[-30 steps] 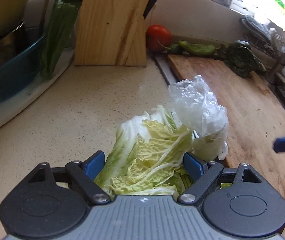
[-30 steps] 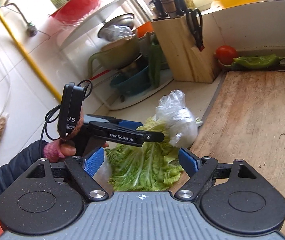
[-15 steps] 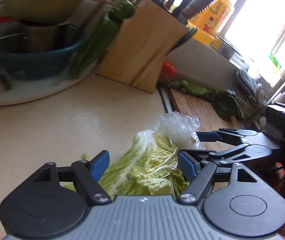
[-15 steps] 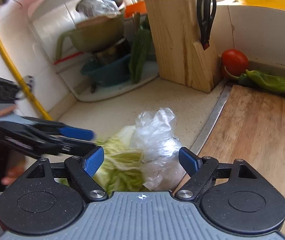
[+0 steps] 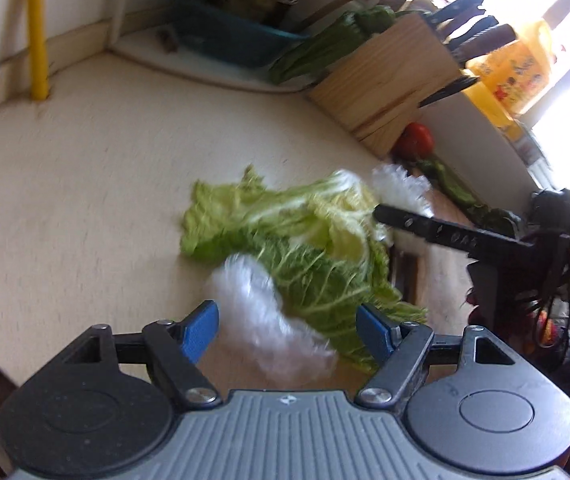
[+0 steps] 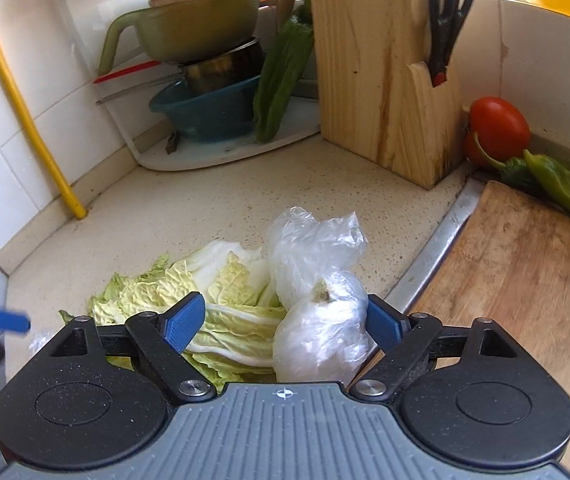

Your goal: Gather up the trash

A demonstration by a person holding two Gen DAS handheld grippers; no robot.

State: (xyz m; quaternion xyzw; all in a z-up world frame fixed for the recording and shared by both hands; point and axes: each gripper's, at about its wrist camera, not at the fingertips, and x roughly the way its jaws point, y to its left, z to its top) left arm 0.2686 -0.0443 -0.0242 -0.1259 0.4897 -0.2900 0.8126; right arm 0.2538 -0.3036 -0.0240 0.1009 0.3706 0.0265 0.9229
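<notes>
Cabbage leaves (image 6: 221, 300) and crumpled plastic wrap make up the trash, heaped on the beige counter (image 6: 213, 200) near its edge, at 6 o'clock in the right wrist view and just left of the wooden cutting board (image 6: 525, 264). Going by size: the counter first, then the cutting board at 3 o'clock, the knife block (image 6: 381, 64) at 12 o'clock, and the stacked bowls and pan on a white tray at 10 o'clock. The leaves lie fanned out, pale ribs and green frills overlapping.

A knotted plastic bag (image 6: 321, 300) sits on the right side of the pile, holding something pale and rounded; I cannot tell what. In the left wrist view a second wad of plastic film (image 5: 261, 312) lies at the near edge of the leaves, blurred.

The right tool (image 6: 285, 320) is spread wide, its blue pads flanking the bag and the leaf ribs, pinching nothing. The left tool (image 5: 289, 332) is also spread, the film wad lying between its pads and not gripped.

Smaller things: a tomato (image 6: 499, 130) and green peppers (image 6: 565, 188) at 2 o'clock, good food rather than trash.

Risks, as I judge them: the leaves are loose and layered, so a squeeze may take only the top ones and leave the rest behind. The bag is slick and could slip out sideways. Both tools work the same small pile and may collide. The pile lies near the counter's edge, so pushing it could drop scraps off.
</notes>
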